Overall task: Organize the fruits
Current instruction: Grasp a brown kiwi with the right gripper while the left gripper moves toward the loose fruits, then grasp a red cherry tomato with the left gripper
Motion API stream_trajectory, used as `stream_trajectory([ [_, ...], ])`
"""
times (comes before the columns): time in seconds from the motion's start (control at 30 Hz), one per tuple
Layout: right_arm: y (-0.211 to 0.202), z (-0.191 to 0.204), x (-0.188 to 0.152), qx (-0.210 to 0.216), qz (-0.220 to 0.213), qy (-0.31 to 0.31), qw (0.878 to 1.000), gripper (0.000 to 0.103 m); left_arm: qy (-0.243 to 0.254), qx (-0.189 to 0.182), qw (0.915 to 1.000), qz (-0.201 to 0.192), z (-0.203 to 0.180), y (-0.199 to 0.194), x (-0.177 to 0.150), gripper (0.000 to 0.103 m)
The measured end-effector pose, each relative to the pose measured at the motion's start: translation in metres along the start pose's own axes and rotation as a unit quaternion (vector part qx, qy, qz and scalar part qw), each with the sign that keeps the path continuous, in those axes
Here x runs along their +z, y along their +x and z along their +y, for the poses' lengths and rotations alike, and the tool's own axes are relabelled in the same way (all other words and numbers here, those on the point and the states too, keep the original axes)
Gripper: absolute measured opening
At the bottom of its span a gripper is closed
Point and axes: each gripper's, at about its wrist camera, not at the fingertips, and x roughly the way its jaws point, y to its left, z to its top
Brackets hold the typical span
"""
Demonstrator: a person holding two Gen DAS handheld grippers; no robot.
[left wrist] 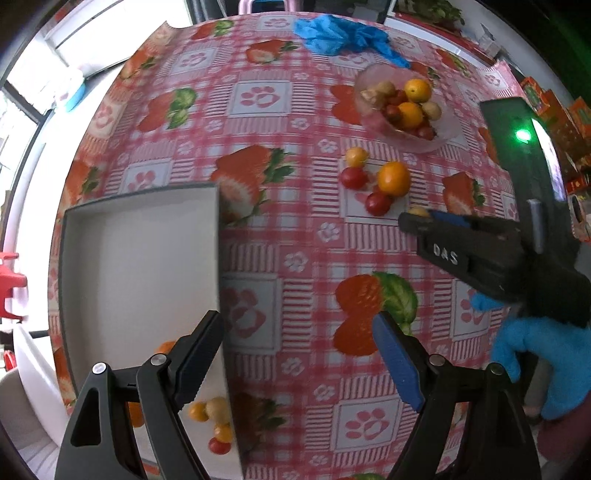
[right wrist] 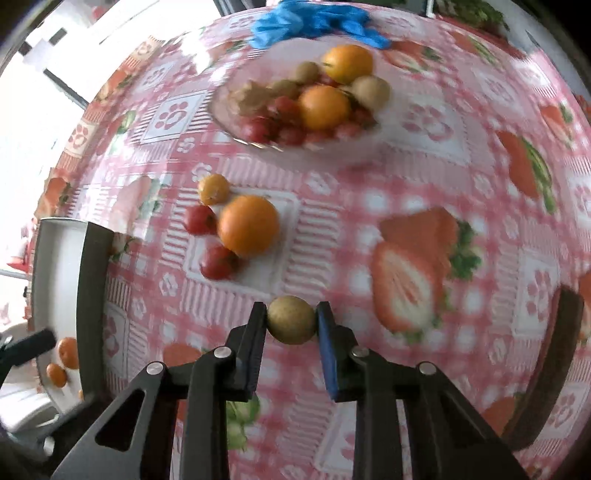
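My right gripper [right wrist: 291,319] is shut on a small tan-brown round fruit [right wrist: 291,320] above the tablecloth; it also shows in the left wrist view [left wrist: 419,214]. An orange [right wrist: 248,226], two red cherry tomatoes [right wrist: 199,220] and a small yellow fruit [right wrist: 213,189] lie loose on the cloth ahead of it. A clear bowl [right wrist: 236,127] holds several mixed fruits. My left gripper [left wrist: 299,354] is open and empty beside a white tray [left wrist: 140,258]. The tray holds several small fruits [left wrist: 212,413] at its near end.
Crumpled blue gloves [left wrist: 336,33] lie at the far edge of the table beyond the bowl [left wrist: 447,136]. The pink checked strawberry tablecloth [left wrist: 295,236] covers the table. A second dark-rimmed tray edge [right wrist: 546,373] shows at the right in the right wrist view.
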Motion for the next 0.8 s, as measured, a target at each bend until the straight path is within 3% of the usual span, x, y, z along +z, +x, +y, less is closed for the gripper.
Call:
stream_trajectory([
  [0.27,-0.035,-0.044,-0.047,0.014,0.005,0.051,0.999,0.03,0.011,-0.007,0.9999,0.005,-0.031,0.027,0.023,0.084],
  [0.73,-0.045,-0.074,-0.073,0.033,0.01,0.105,0.994,0.03,0.027,0.011,0.9995,-0.01,-0.067,0.074,0.075,0.083],
  [0.8,-0.046,-0.074,-0.074,0.035,0.009,0.108,0.994,0.03,0.027,0.013,0.9995,-0.007,-0.068,0.078,0.078,0.078],
])
